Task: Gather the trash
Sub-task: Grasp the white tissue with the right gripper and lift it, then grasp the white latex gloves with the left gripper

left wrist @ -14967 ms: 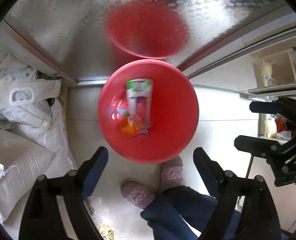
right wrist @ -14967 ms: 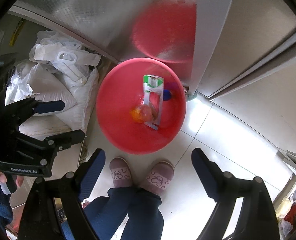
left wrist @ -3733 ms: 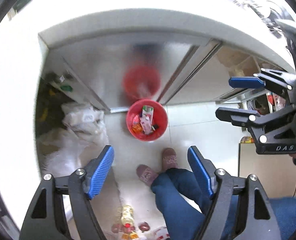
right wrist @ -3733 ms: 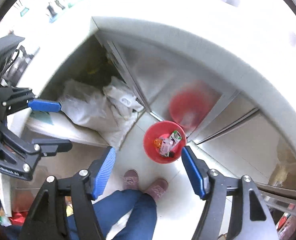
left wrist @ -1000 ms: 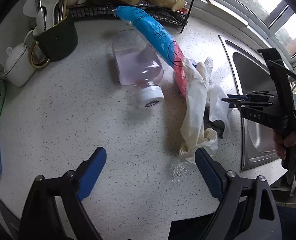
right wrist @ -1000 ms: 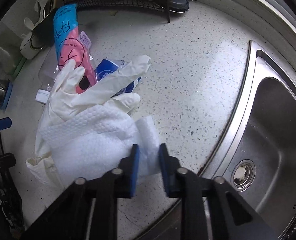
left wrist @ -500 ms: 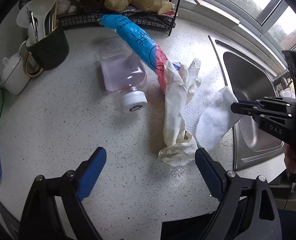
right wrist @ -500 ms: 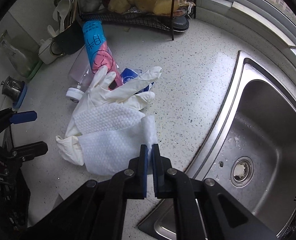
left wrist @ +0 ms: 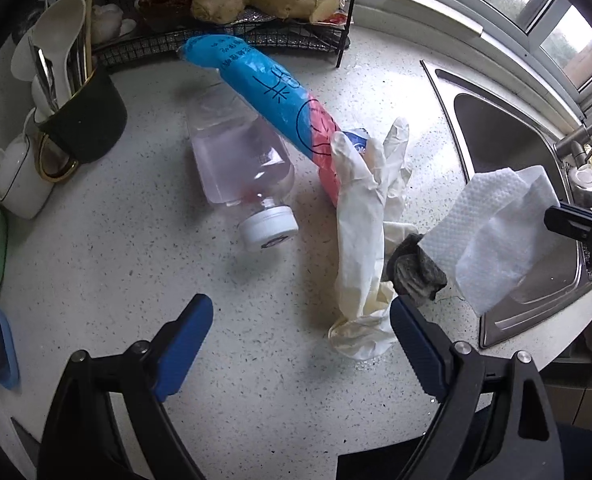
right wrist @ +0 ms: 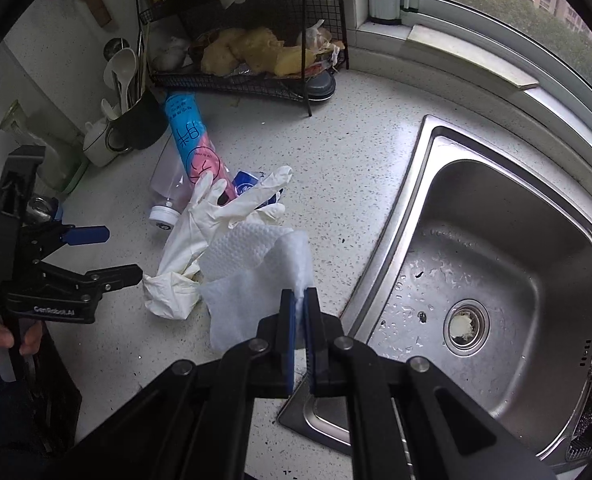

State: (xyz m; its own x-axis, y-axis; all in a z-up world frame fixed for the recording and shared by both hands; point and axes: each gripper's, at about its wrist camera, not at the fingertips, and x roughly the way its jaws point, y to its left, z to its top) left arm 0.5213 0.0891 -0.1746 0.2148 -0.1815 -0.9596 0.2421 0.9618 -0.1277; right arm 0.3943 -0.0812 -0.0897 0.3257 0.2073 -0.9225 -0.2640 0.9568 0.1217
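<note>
The white paper towel (right wrist: 256,276) hangs in the air above the desk (right wrist: 347,168), pinched by one edge between the closed jaws of the right gripper (right wrist: 300,300), beside the steel sink (right wrist: 491,280). Just beyond the towel, a cream latex glove (right wrist: 204,236) lies flat on the desk, and in the left wrist view a dark crumpled wad (left wrist: 415,270) sits against the glove's cuff. At the glove's fingertips lie a small blue packet (right wrist: 248,188) and a blue and pink plastic bag (left wrist: 264,98), which leans across a clear bottle with a white cap (left wrist: 242,168). The left gripper (left wrist: 301,334) hovers above the desk on the glove's far side from the sink, jaws wide apart and holding nothing. Behind the bag stands a black wire rack (right wrist: 256,76) carrying ginger roots.
</note>
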